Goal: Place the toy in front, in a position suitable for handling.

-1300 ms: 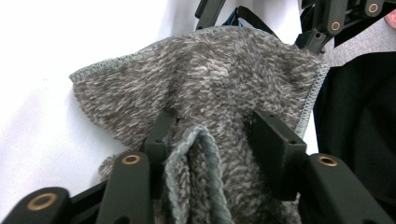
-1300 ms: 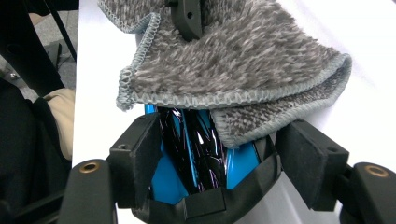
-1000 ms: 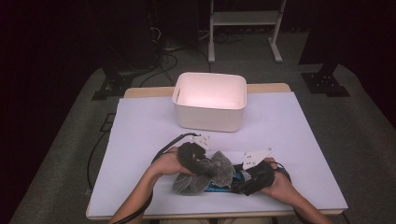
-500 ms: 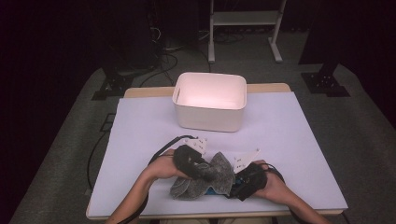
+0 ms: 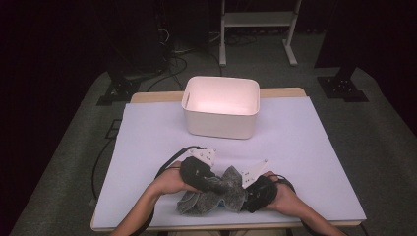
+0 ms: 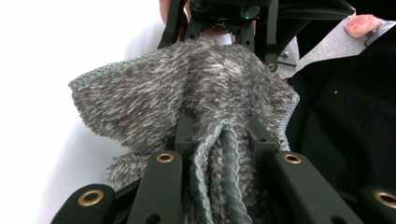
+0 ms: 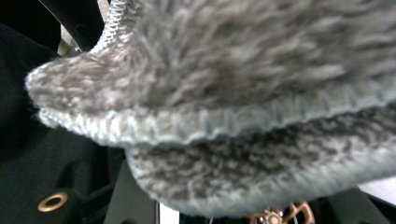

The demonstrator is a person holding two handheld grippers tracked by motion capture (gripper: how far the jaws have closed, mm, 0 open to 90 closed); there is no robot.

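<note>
Near edge of the desk (image 5: 147, 132), which is covered in a pale lilac sheet: the person's two forearms come in from the bottom, hands close together. Left hand (image 5: 169, 180) holds the left gripper (image 5: 212, 183), black, with a grey three-cornered plate on top and a dark cable looping behind it. Its jaws have just been closing and now stand narrow, clamped on a bunched fold of the fuzzy grey knitted cloth with a pale blue stitched hem (image 5: 211, 199); in the left gripper view the fold (image 6: 219, 172) is squeezed between the two black jaws, and the rest of the cloth fans out above. The cloth lies crumpled on the desk between the two grippers, just at the near edge. Right gripper (image 5: 248, 191) sits at the cloth's right side, held in the right hand (image 5: 280, 194). Its jaws have also just been closing; the right gripper view has layered hems of the cloth (image 7: 233, 126) pressed close to the camera, between the jaws, though whether the pads pinch it cannot be told. Farther back, mid-desk, stands an open white rectangular plastic bin (image 5: 221, 105), well apart from the hands.
</note>
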